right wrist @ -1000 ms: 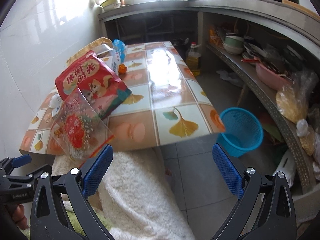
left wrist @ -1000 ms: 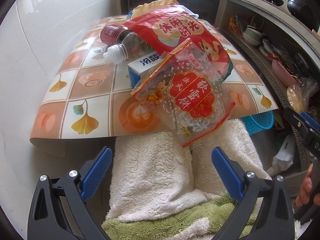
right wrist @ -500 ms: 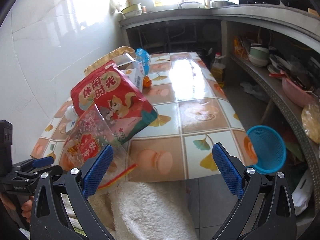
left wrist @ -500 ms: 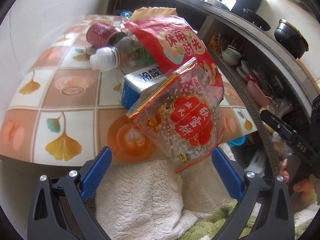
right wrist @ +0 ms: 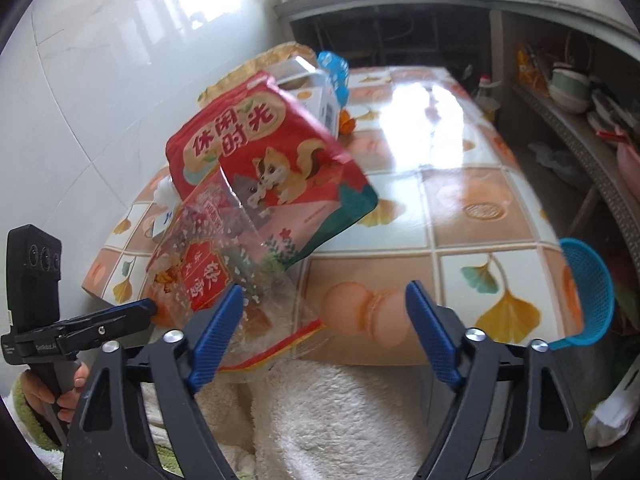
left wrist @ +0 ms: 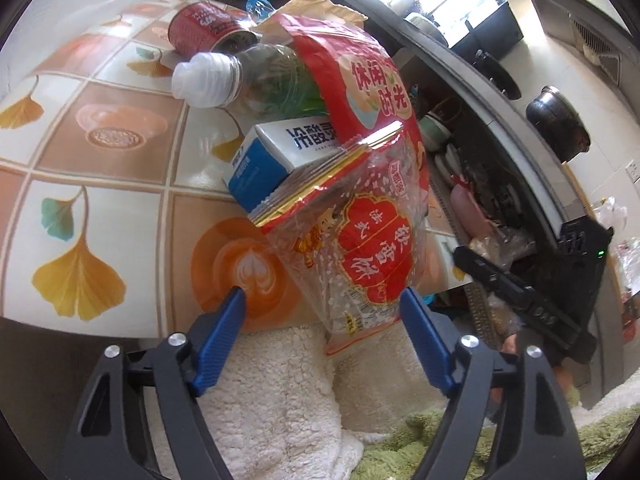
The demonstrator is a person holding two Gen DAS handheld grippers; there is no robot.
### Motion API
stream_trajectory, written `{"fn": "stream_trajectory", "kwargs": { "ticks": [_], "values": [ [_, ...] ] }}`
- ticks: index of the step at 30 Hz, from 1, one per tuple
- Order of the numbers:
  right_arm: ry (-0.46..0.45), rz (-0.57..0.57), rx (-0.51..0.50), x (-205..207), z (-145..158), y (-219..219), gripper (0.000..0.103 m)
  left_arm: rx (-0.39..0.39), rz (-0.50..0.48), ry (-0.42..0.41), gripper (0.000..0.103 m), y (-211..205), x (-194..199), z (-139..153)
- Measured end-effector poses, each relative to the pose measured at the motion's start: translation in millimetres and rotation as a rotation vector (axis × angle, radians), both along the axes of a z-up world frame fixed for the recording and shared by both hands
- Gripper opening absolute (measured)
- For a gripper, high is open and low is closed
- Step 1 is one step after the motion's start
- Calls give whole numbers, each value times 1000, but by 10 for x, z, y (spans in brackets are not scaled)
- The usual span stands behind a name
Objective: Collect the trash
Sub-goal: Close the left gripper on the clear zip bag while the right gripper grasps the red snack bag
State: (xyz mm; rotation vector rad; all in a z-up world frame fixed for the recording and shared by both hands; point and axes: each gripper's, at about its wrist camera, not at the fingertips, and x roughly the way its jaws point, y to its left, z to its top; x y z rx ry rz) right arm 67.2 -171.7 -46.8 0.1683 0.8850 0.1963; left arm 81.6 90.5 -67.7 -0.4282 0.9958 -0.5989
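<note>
On the near left corner of the tiled worktop, one heap of trash, itemised:

- Snack bags, two: one clear crackly bag with red print, overhanging the near edge; one larger red squirrel bag propped behind and above it.
- Cartons, two: one blue-and-white carton wedged under the bags; one white carton at the far side, mostly covered.
- Plastic bottle, one, lying flat, white cap towards the wall.
- Red can, one, on its side behind the bottle.
- Brown paper bag, one, only its top edge showing.
- Blue wrapper, one, partly hidden; a small orange item beside it is too small to tell.

Tools, two. Left tool: jaws apart, having just been closing, the lower end of the clear bag hanging between them with no pad pressing it. Right tool: jaws likewise apart and just narrowed, a corner of the same bag against its left pad, nothing gripped.

The right half of the worktop is bare. One blue basket sits below its near right corner. White fleece lies under the near edge.
</note>
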Motion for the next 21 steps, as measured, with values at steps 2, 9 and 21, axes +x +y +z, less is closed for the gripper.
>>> {"fn": "stream_trajectory", "kwargs": {
  "ticks": [2,9,21],
  "values": [
    [33,11,5,63,-75,39,60,-54,-14,1,74,25,52,-29],
    [99,40,30,161,-228,113,41,-262,-39,41,69,128,244,-135],
    [107,81,60,161,-249,196,35,-282,-58,45,40,43,140,-102]
  ]
}}
